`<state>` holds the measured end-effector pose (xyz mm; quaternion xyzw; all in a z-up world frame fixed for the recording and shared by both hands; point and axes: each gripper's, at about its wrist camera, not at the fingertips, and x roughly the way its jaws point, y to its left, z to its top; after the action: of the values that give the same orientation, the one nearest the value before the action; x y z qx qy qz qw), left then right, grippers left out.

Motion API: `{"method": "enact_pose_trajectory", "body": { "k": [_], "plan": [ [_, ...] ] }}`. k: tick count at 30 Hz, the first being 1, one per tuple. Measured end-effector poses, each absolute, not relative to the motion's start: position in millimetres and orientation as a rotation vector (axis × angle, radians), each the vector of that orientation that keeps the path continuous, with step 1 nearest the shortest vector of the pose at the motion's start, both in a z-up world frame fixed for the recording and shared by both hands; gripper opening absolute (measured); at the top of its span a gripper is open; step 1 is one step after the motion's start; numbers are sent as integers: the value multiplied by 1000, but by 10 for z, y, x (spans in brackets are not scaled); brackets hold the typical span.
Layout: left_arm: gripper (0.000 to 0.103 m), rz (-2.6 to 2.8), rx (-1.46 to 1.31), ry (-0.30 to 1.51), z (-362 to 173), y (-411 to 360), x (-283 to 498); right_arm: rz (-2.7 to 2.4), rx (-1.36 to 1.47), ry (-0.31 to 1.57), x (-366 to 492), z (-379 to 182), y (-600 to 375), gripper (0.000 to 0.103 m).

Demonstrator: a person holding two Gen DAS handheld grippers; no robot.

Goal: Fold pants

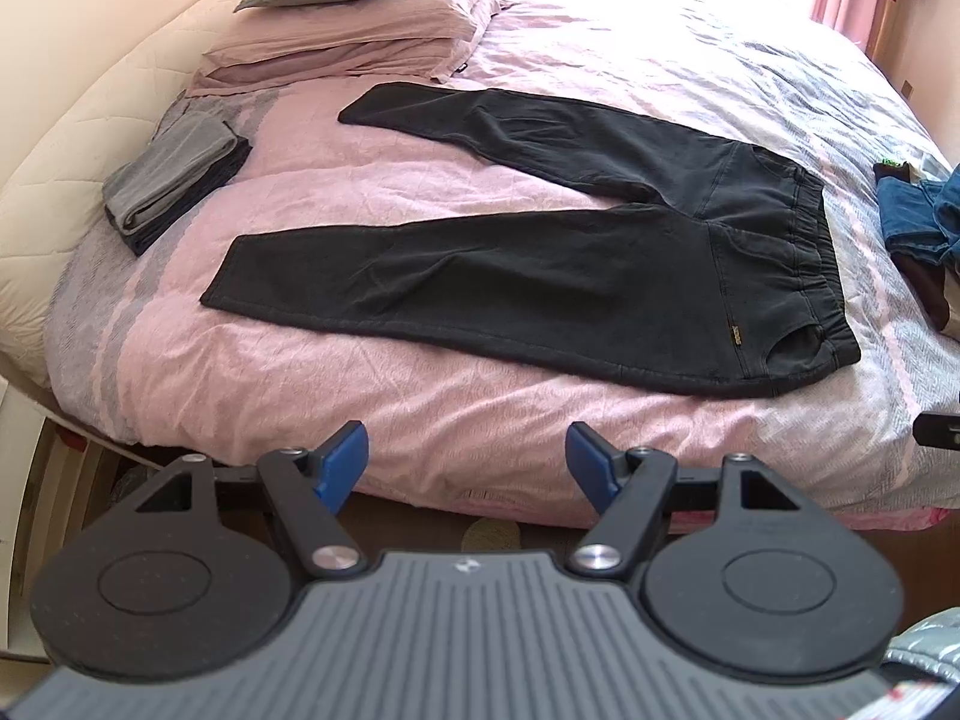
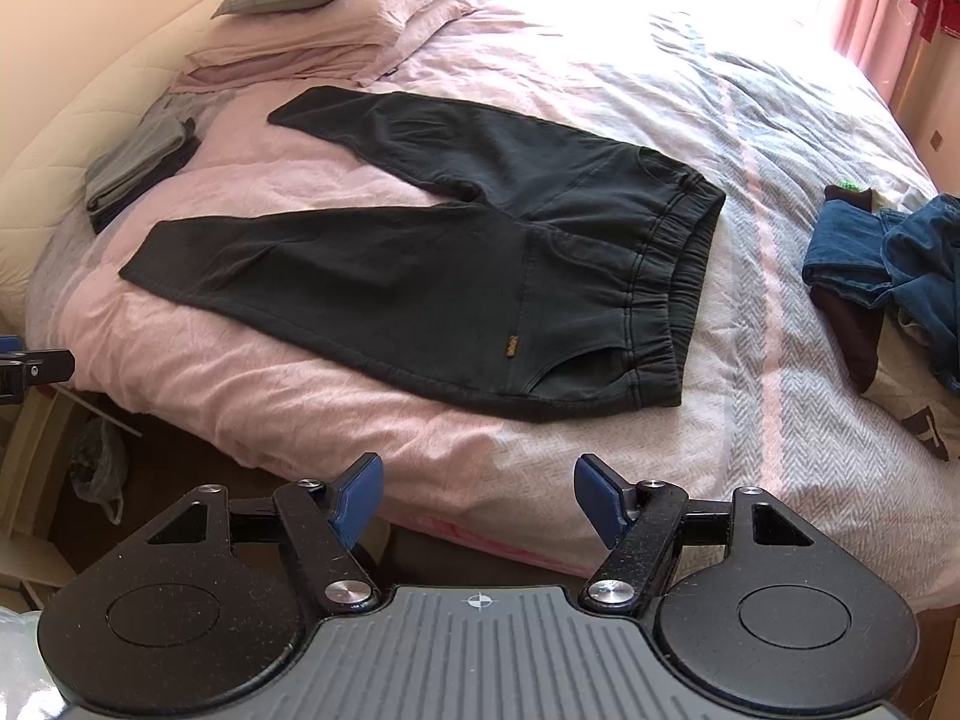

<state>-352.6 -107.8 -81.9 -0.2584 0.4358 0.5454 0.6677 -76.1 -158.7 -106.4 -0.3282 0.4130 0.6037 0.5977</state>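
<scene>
Dark grey pants (image 1: 540, 264) (image 2: 456, 276) lie flat on the pink bedspread, legs spread apart toward the left and the elastic waistband on the right. My left gripper (image 1: 468, 450) hovers off the bed's near edge, below the nearer leg, open and holding nothing. My right gripper (image 2: 477, 480) hangs open too, off the near edge below the waistband corner. Neither touches the pants. The tip of the left gripper (image 2: 36, 369) shows at the left border of the right wrist view.
A folded grey and dark stack (image 1: 174, 180) (image 2: 138, 162) lies left of the pants. Pillows (image 1: 348, 18) sit at the headboard. A heap of blue jeans and dark clothes (image 2: 888, 264) lies on the right. Slippers and a bag sit on the floor by the bed.
</scene>
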Motion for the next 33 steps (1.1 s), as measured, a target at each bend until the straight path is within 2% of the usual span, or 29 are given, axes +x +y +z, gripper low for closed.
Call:
{"method": "enact_pose_trajectory", "body": {
  "k": [9, 21, 27, 33],
  "plan": [
    [69, 1168, -583, 980, -994, -251, -3606, 1317, -755, 975, -852, -1161, -912, 68],
    [69, 1035, -494, 992, -1136, 1833, -4178, 960, -563, 1062, -714, -1399, 219, 68],
    [66, 959, -422, 1022, -1524, 2888, -4266, 806, -519, 1127, -701, -1669, 434, 68],
    [63, 892, -426, 974, -2028, 3849, -4228, 686, -501, 1160, -648, -2019, 559, 68]
  ]
}}
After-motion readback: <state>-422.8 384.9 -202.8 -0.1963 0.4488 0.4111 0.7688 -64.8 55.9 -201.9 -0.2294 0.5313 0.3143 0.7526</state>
